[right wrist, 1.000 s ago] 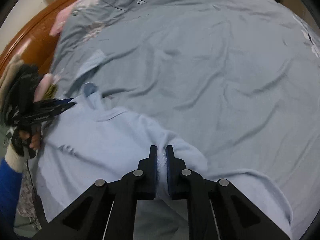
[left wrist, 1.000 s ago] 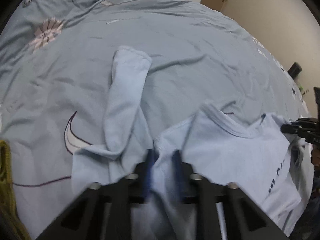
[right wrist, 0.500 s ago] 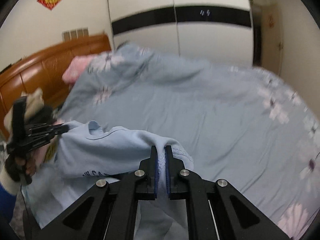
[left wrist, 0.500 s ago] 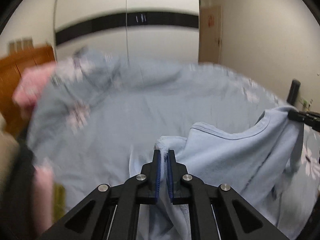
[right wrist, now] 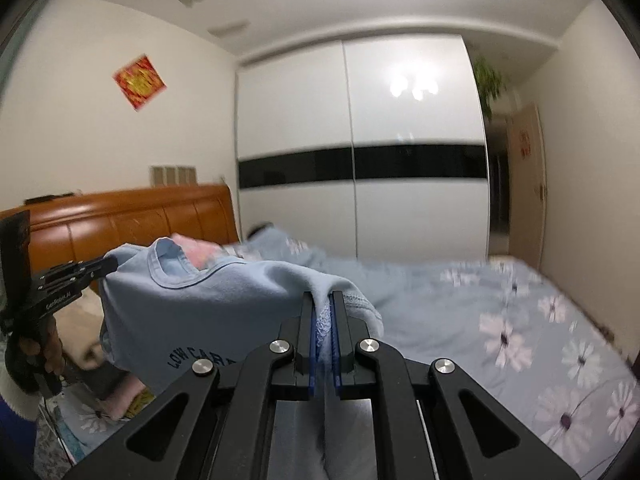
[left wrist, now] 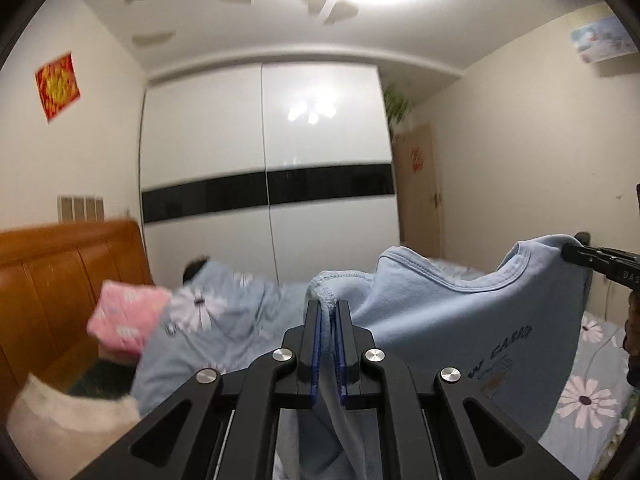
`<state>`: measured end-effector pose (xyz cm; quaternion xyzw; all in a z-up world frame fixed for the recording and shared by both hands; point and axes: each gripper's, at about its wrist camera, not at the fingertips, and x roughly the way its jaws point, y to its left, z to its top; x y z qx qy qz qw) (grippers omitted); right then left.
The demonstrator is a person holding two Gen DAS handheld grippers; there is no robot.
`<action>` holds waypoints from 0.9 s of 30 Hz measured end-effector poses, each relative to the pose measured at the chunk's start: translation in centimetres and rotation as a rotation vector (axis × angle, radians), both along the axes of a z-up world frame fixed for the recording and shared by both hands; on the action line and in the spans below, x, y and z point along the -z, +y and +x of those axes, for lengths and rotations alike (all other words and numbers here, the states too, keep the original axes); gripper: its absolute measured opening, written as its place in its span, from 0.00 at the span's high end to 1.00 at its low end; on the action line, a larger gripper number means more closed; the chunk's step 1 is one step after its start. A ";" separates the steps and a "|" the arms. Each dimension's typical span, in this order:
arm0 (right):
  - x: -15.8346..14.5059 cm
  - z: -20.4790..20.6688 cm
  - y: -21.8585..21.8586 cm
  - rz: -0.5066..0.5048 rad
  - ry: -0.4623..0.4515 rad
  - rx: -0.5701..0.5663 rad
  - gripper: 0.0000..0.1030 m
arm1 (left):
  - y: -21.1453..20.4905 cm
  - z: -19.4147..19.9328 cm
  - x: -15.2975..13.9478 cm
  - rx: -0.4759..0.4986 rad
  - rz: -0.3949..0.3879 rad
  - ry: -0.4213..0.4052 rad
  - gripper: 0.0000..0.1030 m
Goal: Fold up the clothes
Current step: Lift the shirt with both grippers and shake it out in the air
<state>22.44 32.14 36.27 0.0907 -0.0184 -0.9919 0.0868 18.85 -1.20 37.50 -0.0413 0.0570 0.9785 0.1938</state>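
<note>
Light blue cotton fills the lower part of the left wrist view: a light blue T-shirt hangs in the air above the bed, not lying on it. The left gripper is clenched on one shoulder seam of the shirt, and from these jaws the cloth stretches toward 2 o'clock, where the right gripper pinches the other shoulder. So the long axis of the held edge, with the neckline in its middle, runs from 7 to 2 o'clock between the two tools. In the right wrist view the right gripper is closed tightly on the shirt's seam, and the cloth goes toward 9 o'clock to the left gripper, whose tips grasp the fabric too. The body of the shirt, with dark printed letters, drops toward 6 o'clock below that edge. Both grippers seem equally near to the shirt, so I judge that laying it flat on the floral bed cover needs both to lower together.
</note>
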 end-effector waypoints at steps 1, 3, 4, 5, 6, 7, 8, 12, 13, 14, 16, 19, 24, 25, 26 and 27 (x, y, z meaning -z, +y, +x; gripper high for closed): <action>-0.5 0.7 0.0 0.002 0.013 -0.005 0.94 | -0.2 1.0 -0.4 0.008 -0.001 0.014 0.93; -1.5 2.0 -0.1 0.005 0.038 -0.014 0.94 | -0.6 3.0 -1.4 0.018 -0.013 0.052 0.93; -2.0 2.6 -0.1 0.007 0.050 -0.019 0.94 | -0.6 3.5 -1.9 0.021 -0.019 0.061 0.93; -2.5 3.3 -0.1 0.009 0.063 -0.024 0.94 | -0.8 3.8 -2.5 0.024 -0.021 0.064 0.93; -3.1 4.0 -0.1 0.010 0.075 -0.029 0.94 | -0.8 3.9 -3.0 0.027 -0.022 0.065 0.93; -3.6 4.6 -0.2 0.012 0.088 -0.034 0.94 | -0.7 3.5 -3.4 0.026 -0.028 0.062 0.93; -4.1 5.3 -0.2 0.014 0.100 -0.038 0.94 | -0.6 3.0 -3.8 0.022 -0.035 0.058 0.93; -3.4 3.3 -0.4 0.028 0.058 -0.027 0.94 | 1.2 -1.5 -3.0 -0.010 -0.066 -0.007 0.93; -2.9 2.1 -0.4 0.033 0.034 -0.020 0.94 | 1.9 -3.1 -1.9 -0.023 -0.075 -0.037 0.93; -2.3 0.9 -0.5 0.038 0.010 -0.013 0.94 | 2.6 -5.1 -0.4 -0.039 -0.085 -0.074 0.93; 0.6 -2.7 -0.7 0.067 -0.076 0.018 0.94 | 3.5 -9.0 3.2 -0.065 -0.103 -0.152 0.93; 7.5 -9.1 -0.8 0.107 -0.255 0.061 0.94 | 4.5 -15.3 10.9 -0.091 -0.101 -0.323 0.93; 19.8 -18.4 -1.1 0.153 -0.532 0.134 0.94 | 6.1 -23.1 23.7 -0.142 -0.105 -0.570 0.93; 21.7 -19.7 -0.9 0.145 -0.571 0.148 0.94 | 6.6 -24.0 25.4 -0.155 -0.118 -0.599 0.93; 23.1 -20.6 -0.6 0.134 -0.597 0.161 0.94 | 7.2 -24.6 26.8 -0.166 -0.125 -0.621 0.93; 24.6 -21.5 -0.3 0.122 -0.623 0.174 0.94 | 7.6 -25.1 27.7 -0.177 -0.125 -0.631 0.93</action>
